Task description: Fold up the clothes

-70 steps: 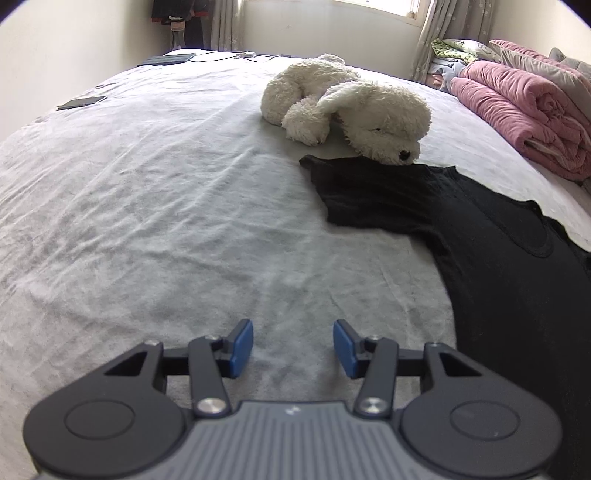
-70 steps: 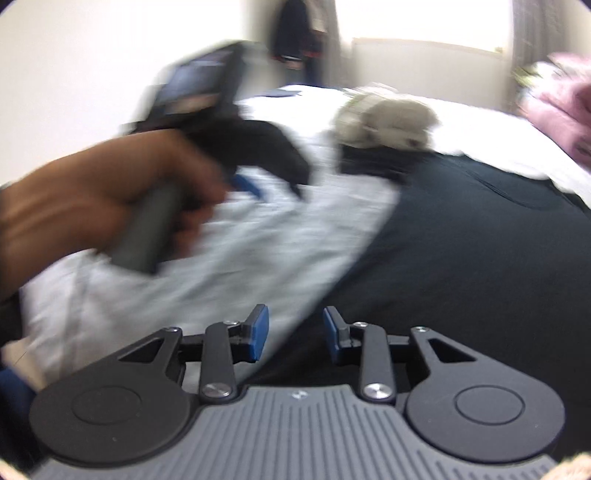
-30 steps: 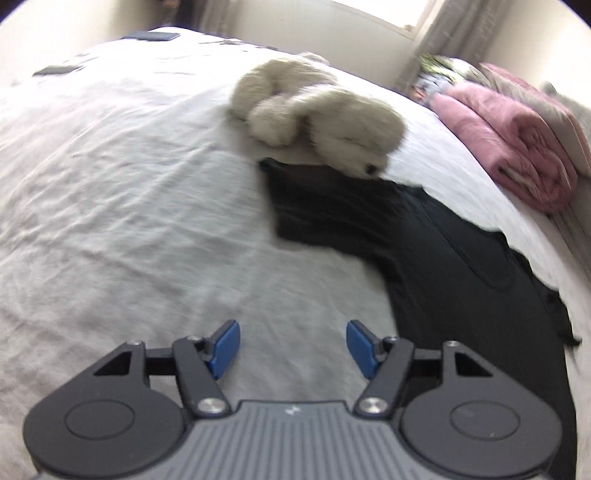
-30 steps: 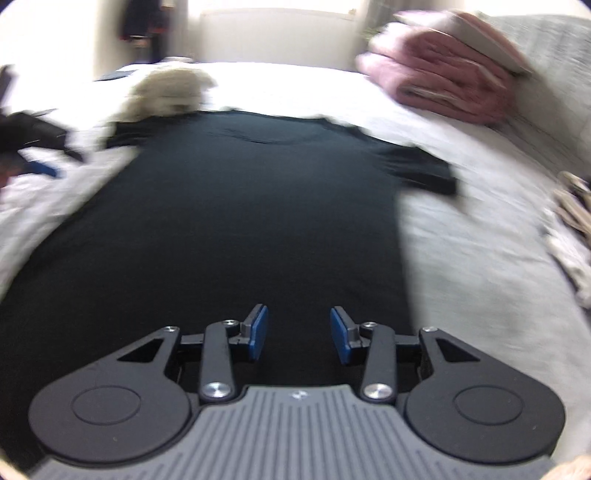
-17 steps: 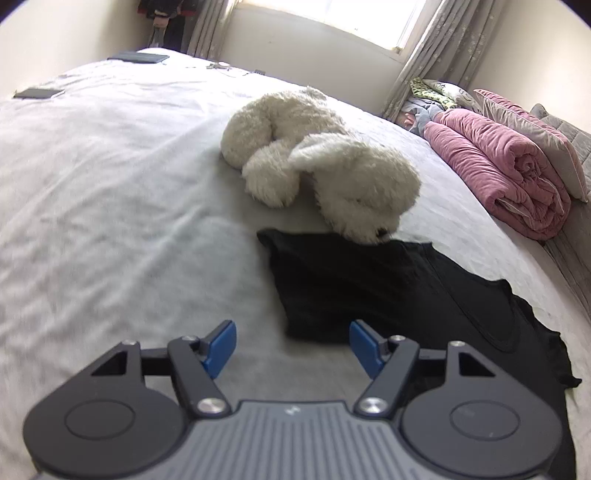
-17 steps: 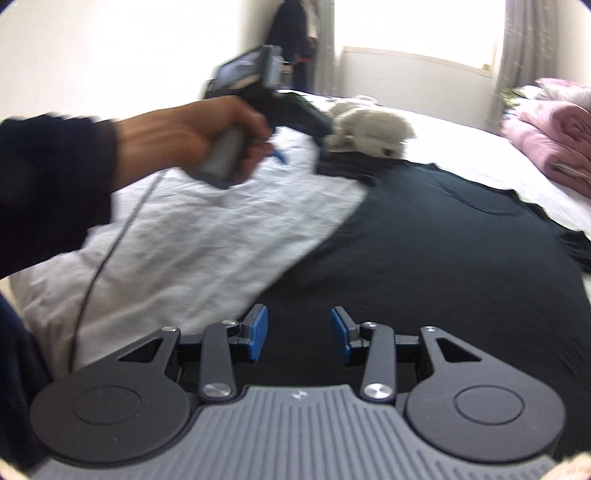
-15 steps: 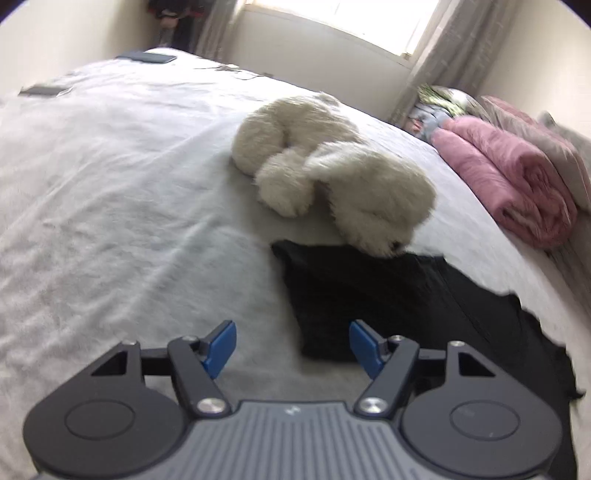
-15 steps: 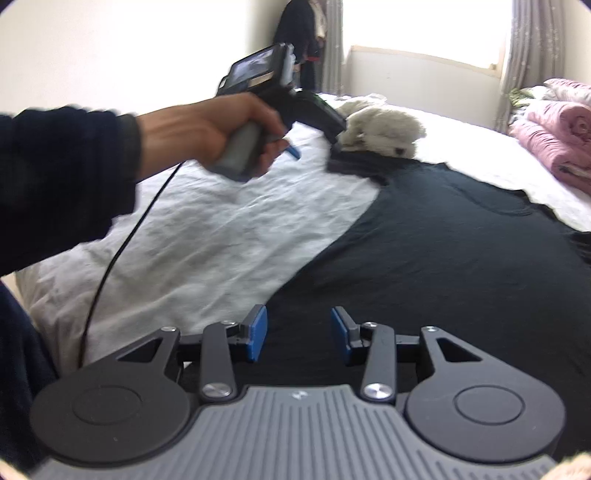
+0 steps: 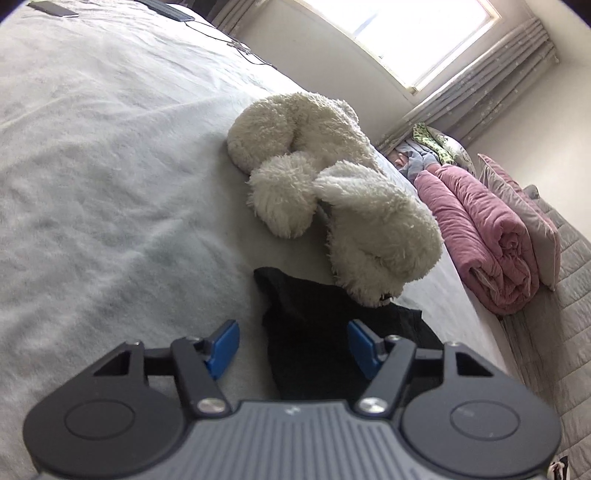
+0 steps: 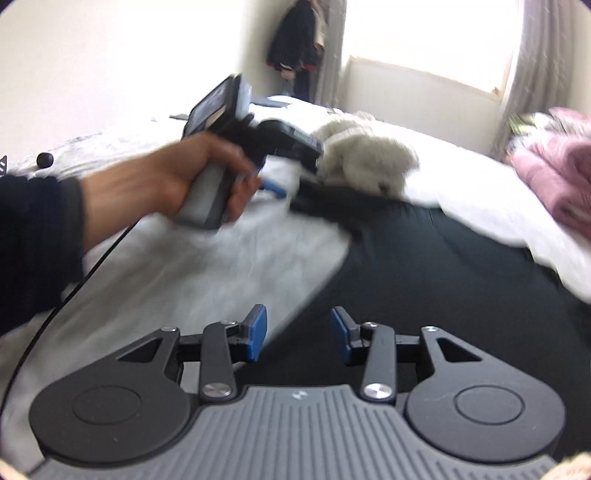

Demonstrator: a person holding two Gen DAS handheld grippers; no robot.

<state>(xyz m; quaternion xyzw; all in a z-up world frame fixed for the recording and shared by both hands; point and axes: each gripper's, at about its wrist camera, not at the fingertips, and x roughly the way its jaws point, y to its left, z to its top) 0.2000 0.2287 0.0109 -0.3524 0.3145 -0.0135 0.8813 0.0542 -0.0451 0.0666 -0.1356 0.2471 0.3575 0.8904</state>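
A black T-shirt (image 10: 424, 280) lies spread flat on the white bed. Its left sleeve (image 9: 317, 332) shows in the left wrist view, just in front of a white plush dog. My left gripper (image 9: 291, 349) is open, its blue pads either side of the sleeve edge and just above it. It also shows in the right wrist view (image 10: 284, 184), held in a hand at the sleeve. My right gripper (image 10: 298, 334) is open and empty, low over the shirt's left side edge near the hem.
A white plush dog (image 9: 332, 206) lies on the bed right behind the sleeve. Rolled pink blankets (image 9: 484, 236) lie along the right side. Phones and a cable (image 9: 51, 9) lie at the far end of the white sheet (image 9: 92, 166).
My left gripper has moved forward and down to the sleeve, which now sits between its open pads. My right gripper has shifted left toward the shirt's side edge; its view is blurred with motion.
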